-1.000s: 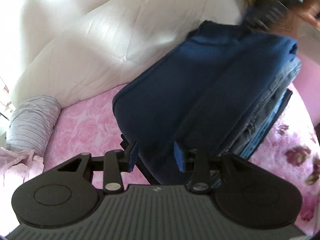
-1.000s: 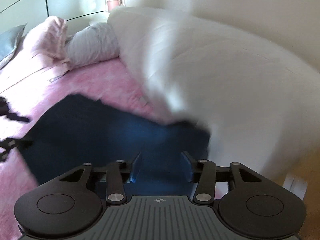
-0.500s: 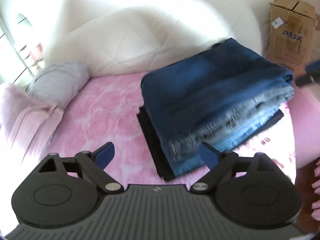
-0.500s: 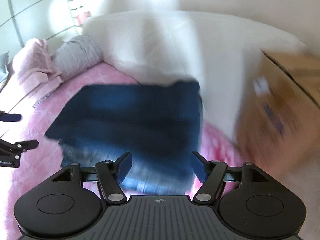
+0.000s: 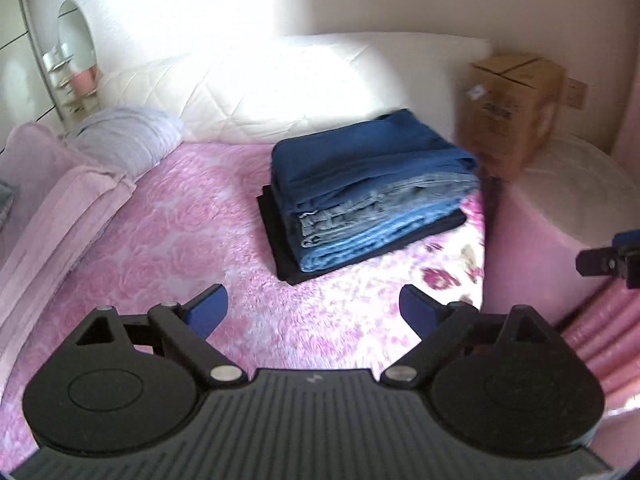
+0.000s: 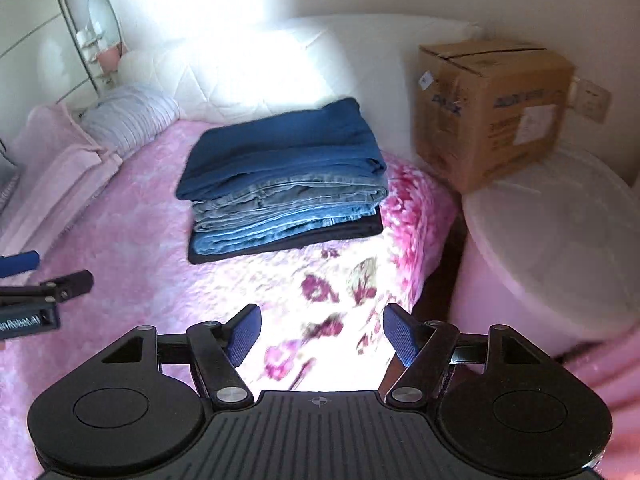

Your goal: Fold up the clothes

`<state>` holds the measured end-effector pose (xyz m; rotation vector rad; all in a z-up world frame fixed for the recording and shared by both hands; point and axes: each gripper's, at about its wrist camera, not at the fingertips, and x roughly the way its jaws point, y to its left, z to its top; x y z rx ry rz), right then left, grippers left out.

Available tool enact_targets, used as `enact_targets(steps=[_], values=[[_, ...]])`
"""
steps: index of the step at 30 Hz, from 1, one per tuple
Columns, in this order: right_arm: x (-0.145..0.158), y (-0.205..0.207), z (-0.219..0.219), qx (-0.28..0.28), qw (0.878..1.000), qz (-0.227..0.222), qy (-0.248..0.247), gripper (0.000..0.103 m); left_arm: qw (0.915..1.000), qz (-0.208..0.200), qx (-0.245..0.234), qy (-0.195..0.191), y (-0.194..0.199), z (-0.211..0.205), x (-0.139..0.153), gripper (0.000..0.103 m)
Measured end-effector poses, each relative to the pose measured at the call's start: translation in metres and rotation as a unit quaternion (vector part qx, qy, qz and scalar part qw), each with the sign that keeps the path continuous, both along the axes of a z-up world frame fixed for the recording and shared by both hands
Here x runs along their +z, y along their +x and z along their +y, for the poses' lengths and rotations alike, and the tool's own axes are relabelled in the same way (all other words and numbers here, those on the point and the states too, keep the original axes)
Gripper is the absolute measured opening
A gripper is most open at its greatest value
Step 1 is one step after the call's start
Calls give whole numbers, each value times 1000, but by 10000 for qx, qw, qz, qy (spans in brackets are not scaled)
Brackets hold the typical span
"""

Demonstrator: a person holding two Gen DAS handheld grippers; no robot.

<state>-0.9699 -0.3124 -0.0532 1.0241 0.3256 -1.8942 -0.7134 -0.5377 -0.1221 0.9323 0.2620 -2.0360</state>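
A stack of folded clothes lies on the pink floral bedspread. A dark blue garment is on top, lighter jeans are beneath it, and a black piece is at the bottom. My left gripper hovers open above the bedspread, well short of the stack, with nothing between its fingers. My right gripper is over the bed's floral corner, its jaws still opening and empty. Each gripper shows at the edge of the other's view: the right gripper and the left gripper.
A cardboard box stands on a round white tub to the right of the bed. A white quilted headboard runs behind the stack. A grey pillow and a folded pink blanket lie to the left.
Both grippers have opened and pulled back and up from the stack. The dark blue garment, earlier between the fingers, now rests on top of the pile.
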Motion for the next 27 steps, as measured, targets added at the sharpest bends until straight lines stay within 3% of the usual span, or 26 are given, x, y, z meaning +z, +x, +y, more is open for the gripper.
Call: enact_targets(steps=[11,20,25,27], values=[[51,46,29,29,9997,223,-115,71,9996,202,125,134,15,44,54,91],[69,44,21,436,9973,596,-5,71,9962,646,267,518,3,50,64,91],[75,43,25,608,9928,1031,96,71,9971,579,342,361,-10,60,66,91],[75,39,27,618,9929,1015,52,71,9977,519,369,245,-14,65,68,91]])
